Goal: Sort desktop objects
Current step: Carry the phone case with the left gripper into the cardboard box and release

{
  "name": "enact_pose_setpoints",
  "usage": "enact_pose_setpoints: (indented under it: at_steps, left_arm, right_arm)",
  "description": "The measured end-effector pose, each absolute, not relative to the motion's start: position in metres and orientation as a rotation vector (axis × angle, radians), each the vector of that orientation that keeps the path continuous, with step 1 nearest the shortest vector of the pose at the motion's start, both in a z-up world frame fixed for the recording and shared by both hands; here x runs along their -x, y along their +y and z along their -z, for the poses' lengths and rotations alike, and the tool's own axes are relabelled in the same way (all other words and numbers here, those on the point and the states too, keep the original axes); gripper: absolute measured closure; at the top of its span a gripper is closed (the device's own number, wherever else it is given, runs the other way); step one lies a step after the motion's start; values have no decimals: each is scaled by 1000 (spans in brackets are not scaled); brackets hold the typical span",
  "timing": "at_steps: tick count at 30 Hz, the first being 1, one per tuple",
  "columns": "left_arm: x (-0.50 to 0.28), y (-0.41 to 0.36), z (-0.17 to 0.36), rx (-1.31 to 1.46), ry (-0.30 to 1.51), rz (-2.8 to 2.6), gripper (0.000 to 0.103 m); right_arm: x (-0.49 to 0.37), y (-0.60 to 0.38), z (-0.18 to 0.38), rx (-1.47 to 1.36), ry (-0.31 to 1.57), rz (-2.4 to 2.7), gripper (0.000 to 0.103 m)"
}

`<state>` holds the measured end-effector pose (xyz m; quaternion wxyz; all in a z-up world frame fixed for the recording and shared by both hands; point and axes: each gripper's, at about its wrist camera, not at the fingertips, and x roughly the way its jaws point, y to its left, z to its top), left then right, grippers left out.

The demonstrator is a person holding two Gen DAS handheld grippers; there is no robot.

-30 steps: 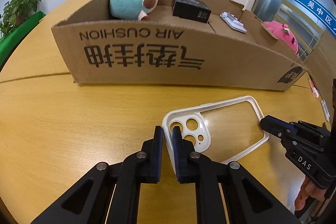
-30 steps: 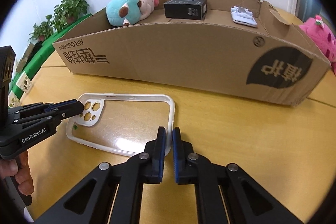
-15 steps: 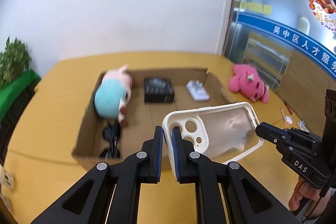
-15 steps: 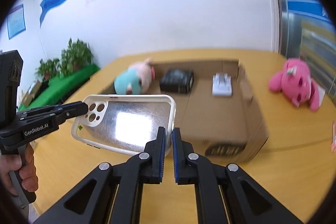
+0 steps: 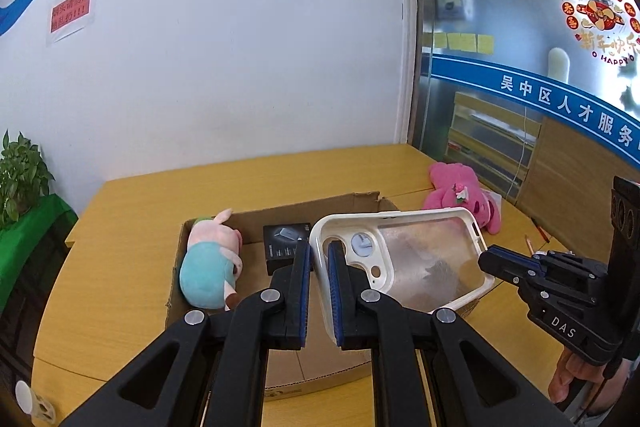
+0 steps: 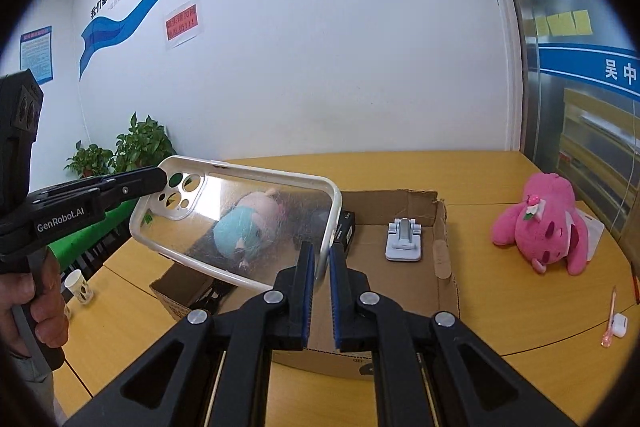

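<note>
Clear white-rimmed plastic phone case (image 5: 416, 259) hangs in the air above the open brown cardboard box (image 6: 444, 251), held at both ends. Left gripper (image 5: 319, 267) is clamped on its camera-cutout end and right gripper (image 6: 320, 267) on the opposite rim, jaws nearly closed. Inside the box lie a teal-and-pink plush toy (image 5: 208, 267), a black carton (image 5: 282, 247) and a white phone stand (image 6: 404, 241).

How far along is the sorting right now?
Done: teal plush, black box and white phone stand lie in the cardboard box. In hand: left gripper and right gripper hold the phone case above it. Left: pink plush, pen.
</note>
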<state>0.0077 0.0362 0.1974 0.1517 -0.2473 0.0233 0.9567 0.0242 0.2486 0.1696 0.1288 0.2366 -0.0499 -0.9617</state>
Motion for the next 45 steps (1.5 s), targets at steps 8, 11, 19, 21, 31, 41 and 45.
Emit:
enact_pose_setpoints:
  at_steps: [8, 11, 19, 21, 31, 41, 45]
  left_arm:
    - [24, 34, -171, 819, 88, -2747, 95]
    - [48, 33, -148, 920, 106, -2742, 95]
    - [102, 25, -75, 1243, 92, -2677, 95]
    - [114, 24, -60, 1318, 72, -2658, 95]
    - [144, 35, -2, 1609, 138, -2546, 95]
    - [130, 19, -17, 1511, 11, -2624, 56]
    - [73, 10, -55, 1095, 46, -2878, 1]
  right_arm:
    - [9, 238, -144, -812, -155, 2742, 96]
    - [32, 234, -125, -902, -174, 2694, 96]
    - [87, 218, -78, -1128, -171, 2602, 96]
    - [100, 214, -63, -1197, -174, 2567, 96]
    - [130, 207, 7, -1490, -192, 2431, 96]
    - [107, 216, -19, -1352, -225, 2550, 72]
    - [62, 220, -55, -1031, -148, 2755, 27]
